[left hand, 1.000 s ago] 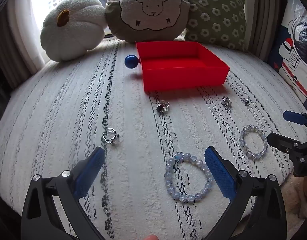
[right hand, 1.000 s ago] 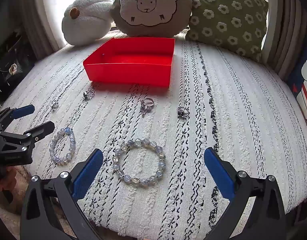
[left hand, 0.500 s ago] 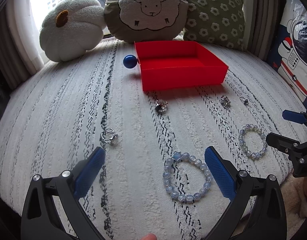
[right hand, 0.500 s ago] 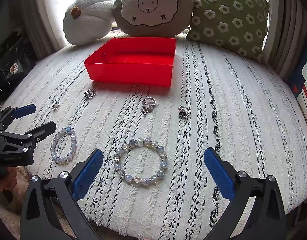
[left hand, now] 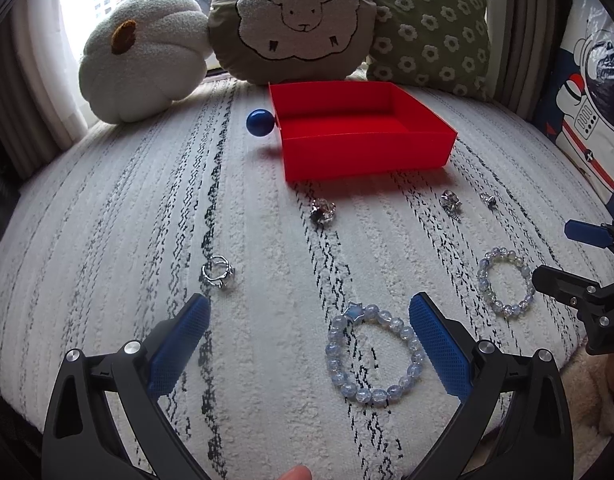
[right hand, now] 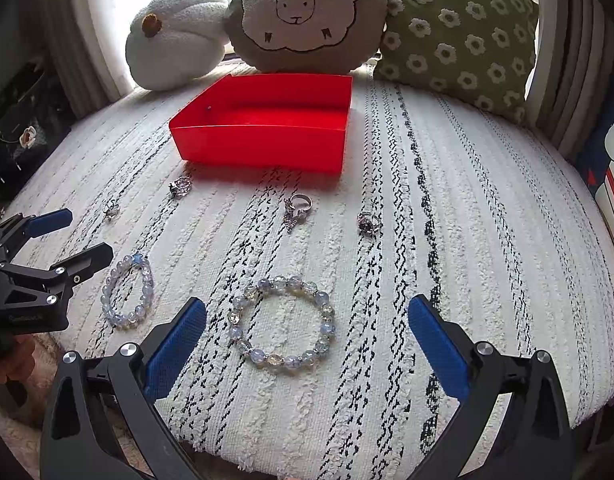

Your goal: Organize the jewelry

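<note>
- Left view: The left gripper (left hand: 309, 336) hangs just above the rug (left hand: 107, 220) with its blue fingers wide apart and nothing between them.
- The star bracelet (left hand: 373, 354) lies flat just inside the right finger, so I think this one is the easy first grab.
- A silver ring (left hand: 217, 272) sits just past the left finger. A sparkly ring (left hand: 322, 211) lies near the front wall of the red box (left hand: 367, 156).
- The box looks empty. I think it is where all the jewelry should go.
- A blue ball (left hand: 259, 122) touches the box's left side.
- Right view: The right gripper (right hand: 307, 336) is also wide apart and holds nothing.
- The second bracelet (right hand: 281, 322) lies flat between its fingers, a bit to the left, so closing in on it looks simple.
- A ring with a chain (right hand: 297, 206) and a dark-stone ring (right hand: 369, 223) lie farther on, toward the box.
- The pillows (right hand: 303, 16) stand behind the box, out of the way.
- No jewelry is in the box yet, so the job is only starting.
</note>
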